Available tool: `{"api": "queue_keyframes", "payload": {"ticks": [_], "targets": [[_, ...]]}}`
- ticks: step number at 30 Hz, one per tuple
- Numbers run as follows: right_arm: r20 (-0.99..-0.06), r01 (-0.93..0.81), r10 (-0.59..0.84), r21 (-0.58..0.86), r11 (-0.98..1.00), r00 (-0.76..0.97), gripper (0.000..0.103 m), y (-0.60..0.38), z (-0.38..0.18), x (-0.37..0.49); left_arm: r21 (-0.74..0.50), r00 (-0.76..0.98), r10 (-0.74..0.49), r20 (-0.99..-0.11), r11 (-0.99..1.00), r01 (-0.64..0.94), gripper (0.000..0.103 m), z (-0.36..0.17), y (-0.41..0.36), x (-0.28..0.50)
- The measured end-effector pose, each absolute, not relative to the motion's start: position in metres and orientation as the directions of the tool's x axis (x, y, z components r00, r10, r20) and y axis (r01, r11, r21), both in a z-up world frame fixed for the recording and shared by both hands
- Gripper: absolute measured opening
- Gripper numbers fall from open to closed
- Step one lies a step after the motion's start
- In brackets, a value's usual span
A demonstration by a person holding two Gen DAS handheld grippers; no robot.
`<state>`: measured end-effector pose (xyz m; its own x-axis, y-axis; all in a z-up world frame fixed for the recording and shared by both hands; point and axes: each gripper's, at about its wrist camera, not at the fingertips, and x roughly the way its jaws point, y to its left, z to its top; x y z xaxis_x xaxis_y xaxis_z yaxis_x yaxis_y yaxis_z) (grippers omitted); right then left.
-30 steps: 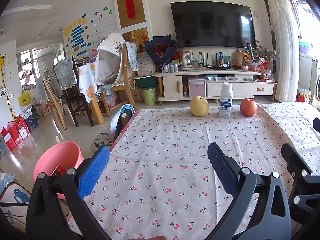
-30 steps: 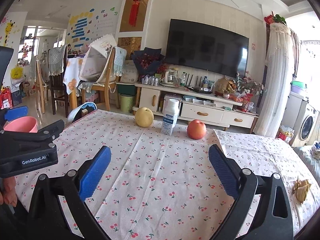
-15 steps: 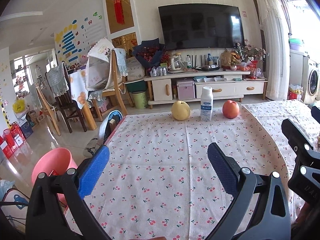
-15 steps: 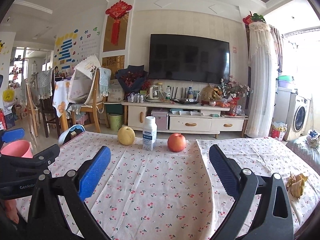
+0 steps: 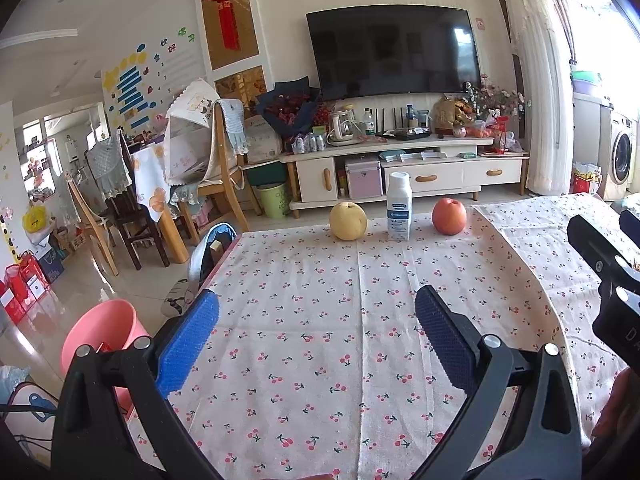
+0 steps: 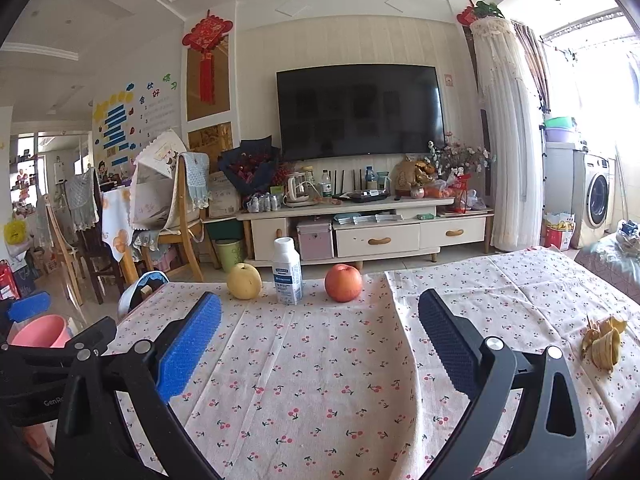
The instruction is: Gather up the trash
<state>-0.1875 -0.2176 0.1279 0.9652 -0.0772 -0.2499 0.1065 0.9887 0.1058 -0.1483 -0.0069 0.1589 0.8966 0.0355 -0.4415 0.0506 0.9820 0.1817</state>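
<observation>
A banana peel (image 6: 602,344) lies on the cherry-print tablecloth (image 6: 320,380) at the right edge of the right wrist view. A pink bucket (image 5: 100,336) stands on the floor left of the table, and shows again as the pink bucket (image 6: 38,332) in the right wrist view. My left gripper (image 5: 316,332) is open over the cloth with nothing between its blue pads. My right gripper (image 6: 320,336) is open too, empty, with the peel to its right. Part of the right gripper's body (image 5: 608,276) shows at the right in the left wrist view.
At the table's far edge stand a yellow pear (image 5: 348,221), a white bottle (image 5: 399,206) and a red apple (image 5: 449,216). Beyond are a TV cabinet (image 5: 400,168), wooden chairs (image 5: 216,172) and a green bin (image 5: 274,198) on the floor.
Both cameras have tilted upward and pulled back a little, so the fruit and bottle sit lower and farther. The peel is now fully in the right wrist view. Both grippers stayed open.
</observation>
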Motion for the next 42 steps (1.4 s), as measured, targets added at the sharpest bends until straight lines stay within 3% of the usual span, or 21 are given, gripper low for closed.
{"api": "queue_keyframes", "payload": {"ticks": [21,30,35,42], "targets": [[-0.295,0.043,-0.024,0.056,0.998,0.955,0.098,-0.2,0.117,-0.172,0.174,0.883,0.037,-0.469,0.984,0.051,0.099,0.147,-0.003,-0.137],[-0.36,0.004,0.009,0.035,0.999,0.933,0.098,-0.187,0.102,-0.153,0.155,0.859,0.039,-0.51,0.987,0.047,0.099,0.129,0.011,-0.117],[-0.421,-0.018,0.027,0.025,1.0,0.907,0.098,-0.18,0.089,-0.137,0.119,0.822,0.014,-0.569,0.991,0.065,0.099,0.111,0.021,-0.1],[-0.58,-0.047,0.043,0.008,0.999,0.813,0.098,-0.164,0.052,-0.097,0.092,0.748,0.022,-0.663,0.994,0.053,0.099,0.071,0.038,-0.061]]}}
